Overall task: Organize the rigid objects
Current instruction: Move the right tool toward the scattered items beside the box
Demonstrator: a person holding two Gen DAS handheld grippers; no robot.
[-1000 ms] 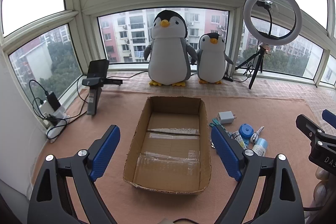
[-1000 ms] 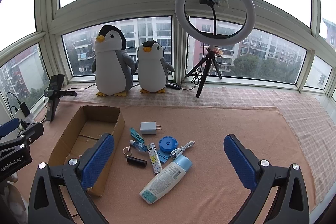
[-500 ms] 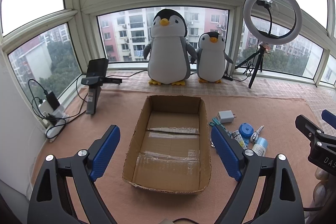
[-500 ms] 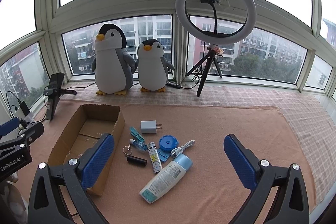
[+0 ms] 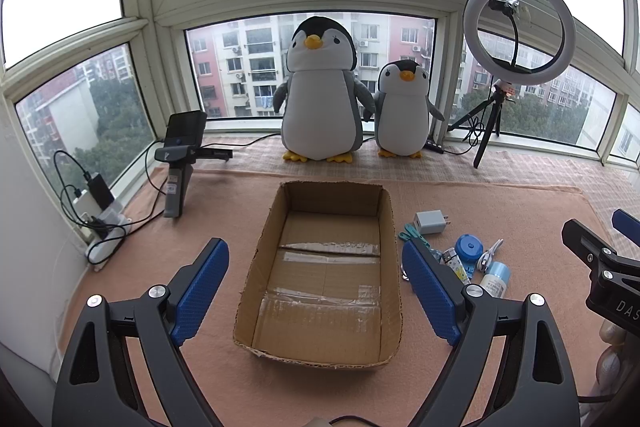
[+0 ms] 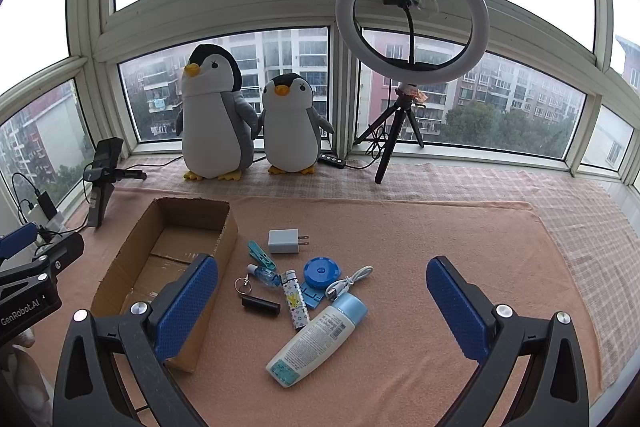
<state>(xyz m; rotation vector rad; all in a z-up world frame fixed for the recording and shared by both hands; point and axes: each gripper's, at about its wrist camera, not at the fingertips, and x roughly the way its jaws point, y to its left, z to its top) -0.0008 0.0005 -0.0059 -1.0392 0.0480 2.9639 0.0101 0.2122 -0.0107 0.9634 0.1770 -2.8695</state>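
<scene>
Both the left gripper point(image 5: 314, 289) and right gripper point(image 6: 322, 301) wide open, empty. Open brown cardboard box point(image 5: 324, 279) bare inside; white lotion bottle with blue cap point(image 6: 318, 337) just beside it among clutter (touching neighbours). Risk: nudging the black cylinder point(image 6: 261, 305) or patterned lighter point(image 6: 295, 305) while closing.

Matt cardboard box point(image 5: 320, 291), glossy plastic bottle point(image 6: 316, 339), fuzzy cloth mat point(image 6: 400, 227).

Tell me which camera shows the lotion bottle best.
The right wrist view. There the lotion bottle lies in full sight on the pink mat, label and blue cap both visible, between the open fingers. In the left wrist view only its capped end shows, small and partly hidden behind the left gripper's finger.
</scene>
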